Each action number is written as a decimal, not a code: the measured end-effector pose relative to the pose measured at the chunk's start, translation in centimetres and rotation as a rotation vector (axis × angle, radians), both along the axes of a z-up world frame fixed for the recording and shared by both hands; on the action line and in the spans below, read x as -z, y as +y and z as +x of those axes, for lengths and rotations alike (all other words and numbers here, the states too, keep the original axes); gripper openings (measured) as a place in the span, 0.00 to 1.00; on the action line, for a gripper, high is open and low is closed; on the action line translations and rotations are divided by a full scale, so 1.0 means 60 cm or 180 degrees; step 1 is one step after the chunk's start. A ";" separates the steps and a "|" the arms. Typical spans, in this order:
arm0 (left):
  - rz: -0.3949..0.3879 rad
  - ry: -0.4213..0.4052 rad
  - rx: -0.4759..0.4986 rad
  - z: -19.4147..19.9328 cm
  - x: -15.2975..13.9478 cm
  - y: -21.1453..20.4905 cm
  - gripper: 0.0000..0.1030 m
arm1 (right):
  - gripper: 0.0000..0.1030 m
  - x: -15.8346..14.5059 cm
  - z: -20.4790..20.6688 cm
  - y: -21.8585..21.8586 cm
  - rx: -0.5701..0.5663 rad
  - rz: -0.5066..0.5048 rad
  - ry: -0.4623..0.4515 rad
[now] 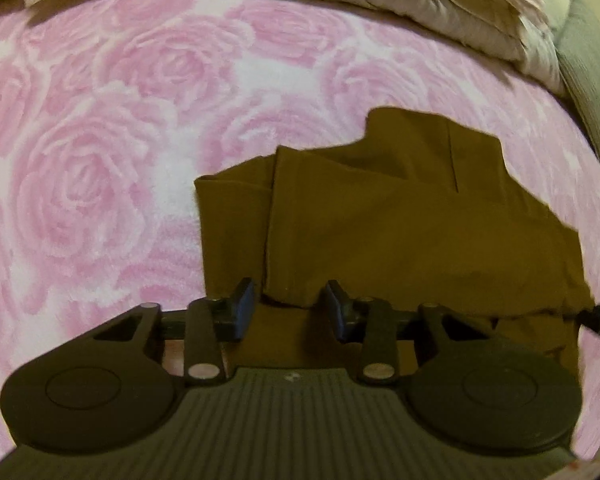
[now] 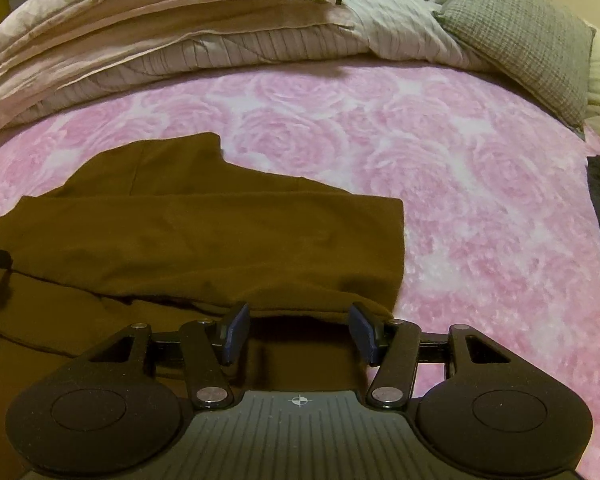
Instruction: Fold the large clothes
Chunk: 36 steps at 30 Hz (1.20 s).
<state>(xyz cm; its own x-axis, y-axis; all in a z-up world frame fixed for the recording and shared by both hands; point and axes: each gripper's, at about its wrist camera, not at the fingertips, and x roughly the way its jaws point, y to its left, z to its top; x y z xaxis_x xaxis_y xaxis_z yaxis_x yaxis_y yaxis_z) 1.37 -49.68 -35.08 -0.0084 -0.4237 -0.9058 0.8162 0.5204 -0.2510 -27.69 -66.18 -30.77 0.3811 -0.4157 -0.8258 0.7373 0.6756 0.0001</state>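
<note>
Brown garment [image 2: 204,236] in matt, smooth woven cloth, pink rose blanket [image 2: 460,184] plush and fuzzy, folded quilt [image 2: 148,28] soft, stitched, slightly crumpled, grey pillow [image 2: 528,48] coarse checked weave, right gripper [image 2: 298,330] matt black plastic, ribbed base, dull blue pads [image 2: 236,332], shiny metal pins [image 2: 212,394].

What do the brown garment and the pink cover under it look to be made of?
Brown garment: thin matte woven cloth, probably cotton or a blend, lying in soft creases with a sewn seam. Pink rose bedcover: plush fleece, likely synthetic, with a fuzzy sculpted pile.
</note>
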 end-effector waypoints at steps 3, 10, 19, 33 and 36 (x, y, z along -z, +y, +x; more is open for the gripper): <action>-0.0053 0.0100 -0.0023 0.007 -0.008 -0.002 0.02 | 0.50 0.000 0.000 -0.002 0.0016 0.0009 0.0007; -0.0709 -0.0338 -0.0031 0.008 -0.133 0.029 0.02 | 0.51 -0.001 0.001 0.000 0.0012 -0.0064 0.0088; -0.0289 -0.0166 -0.0087 0.030 -0.056 0.059 0.02 | 0.54 0.062 0.004 0.003 -0.0194 -0.0206 0.0656; -0.0183 -0.0396 0.0031 0.028 -0.067 0.075 0.02 | 0.57 0.045 -0.033 -0.044 0.0231 -0.0446 0.0575; -0.0138 -0.0387 0.0052 0.025 -0.065 0.081 0.02 | 0.59 0.058 -0.038 -0.051 0.0381 -0.0278 0.0582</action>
<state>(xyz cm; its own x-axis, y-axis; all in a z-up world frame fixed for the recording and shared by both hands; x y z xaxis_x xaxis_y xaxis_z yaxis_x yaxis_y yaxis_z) 2.86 -44.82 -31.19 0.0933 -0.4633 -0.8813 0.8502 0.4976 -0.1716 -29.94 -69.25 -34.25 0.1724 -0.5219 -0.8354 0.7945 0.5751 -0.1953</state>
